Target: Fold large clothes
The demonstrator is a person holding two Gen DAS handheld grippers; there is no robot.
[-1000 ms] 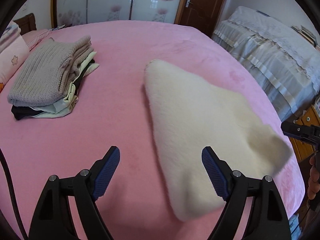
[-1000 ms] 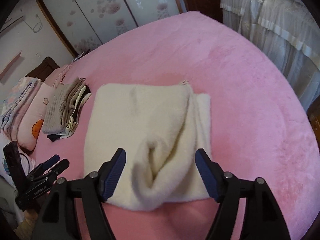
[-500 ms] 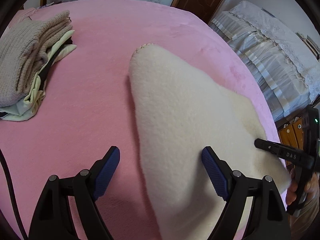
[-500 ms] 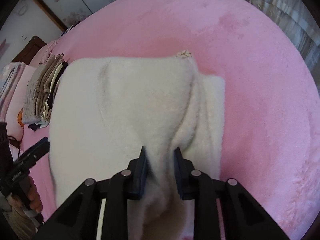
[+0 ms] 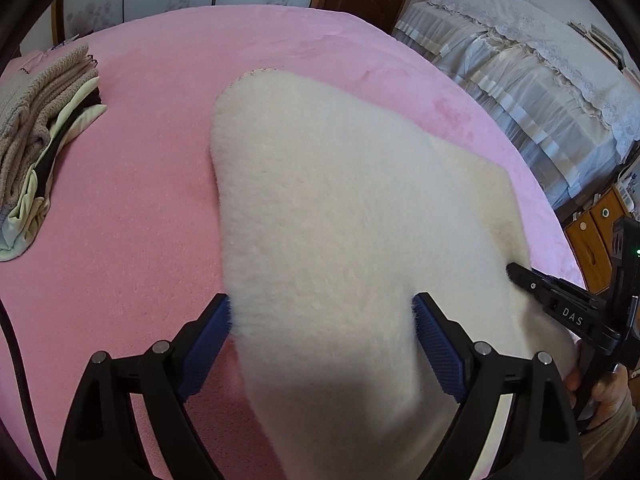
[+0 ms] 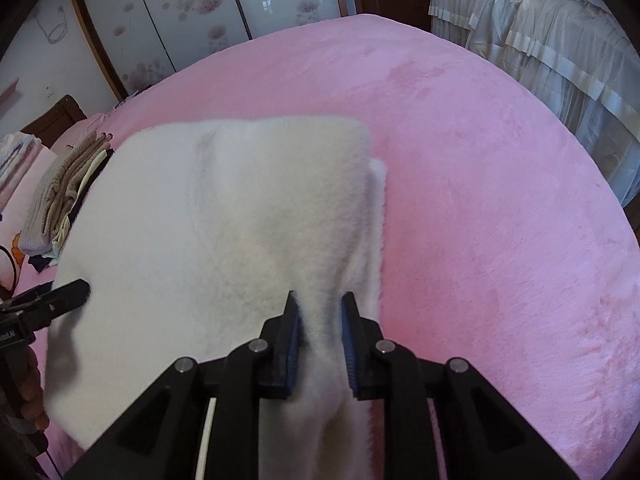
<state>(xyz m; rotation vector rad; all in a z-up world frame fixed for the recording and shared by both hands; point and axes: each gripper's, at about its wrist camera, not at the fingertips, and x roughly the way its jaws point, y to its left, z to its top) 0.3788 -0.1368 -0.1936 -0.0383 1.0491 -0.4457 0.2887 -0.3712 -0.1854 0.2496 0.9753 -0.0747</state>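
Observation:
A cream fleece garment [image 5: 340,216] lies partly folded on the pink bed [image 5: 132,240]; it also shows in the right wrist view [image 6: 224,216]. My left gripper [image 5: 322,320] is open, its blue pads [image 5: 208,340] straddling the garment's near left edge. My right gripper [image 6: 320,316] is shut on a bunched fold of the garment's near right edge. In the left wrist view my right gripper [image 5: 516,272] shows from the side at the garment's right edge. In the right wrist view my left gripper [image 6: 76,290] shows at the garment's left edge.
A stack of folded clothes [image 5: 36,128] with a beige knit on top lies at the bed's left; it also shows in the right wrist view [image 6: 64,188]. A second bed with a pale frilled cover [image 5: 532,76] stands to the right. Wardrobe doors [image 6: 192,12] are behind.
My right gripper closed on the garment's near right edge. My left gripper moved forward and right, so its open pads now straddle the garment's left edge.

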